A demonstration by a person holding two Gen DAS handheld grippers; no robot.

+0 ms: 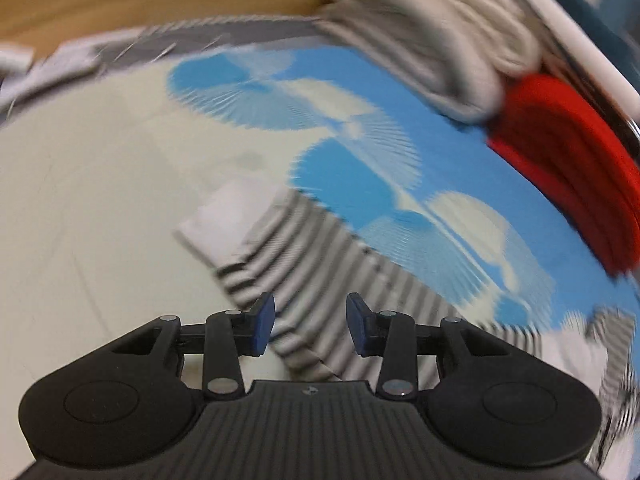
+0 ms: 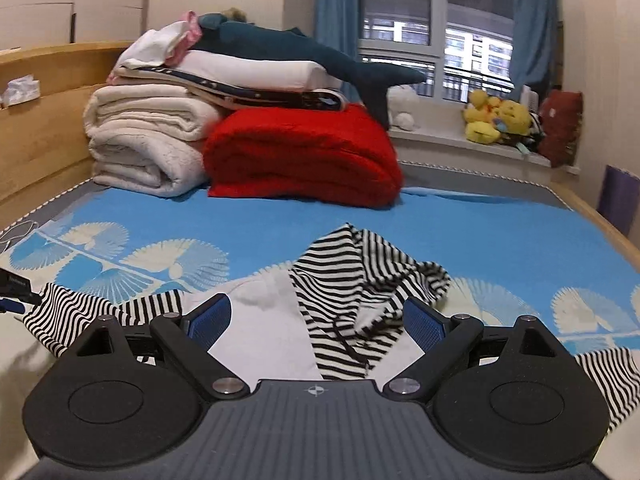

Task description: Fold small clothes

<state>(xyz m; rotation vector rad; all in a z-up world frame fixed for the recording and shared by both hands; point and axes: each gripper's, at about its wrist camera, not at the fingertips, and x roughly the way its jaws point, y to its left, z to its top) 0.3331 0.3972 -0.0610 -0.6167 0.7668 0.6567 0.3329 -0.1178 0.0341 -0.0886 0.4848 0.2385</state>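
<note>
The black-and-white striped garment with white panels (image 2: 344,300) lies crumpled on the bed in the lower half of the right wrist view, its long axis running left to right across the frame, one striped end trailing to the lower left and another to the lower right, with a bunched striped peak pointing up toward the frame's centre. In the blurred left wrist view a striped sleeve with a white cuff (image 1: 280,256) runs diagonally, the cuff pointing to the upper left. The left gripper (image 1: 310,326) hangs over this sleeve with its jaws parted and nothing between them; the right gripper (image 2: 318,322) hovers with jaws spread wide, also released. Beneath lies the blue and cream fan-patterned bedsheet (image 2: 500,240). Further back sit a folded red blanket (image 2: 304,152) and, touching its left side, a folded cream blanket (image 2: 148,140).
</note>
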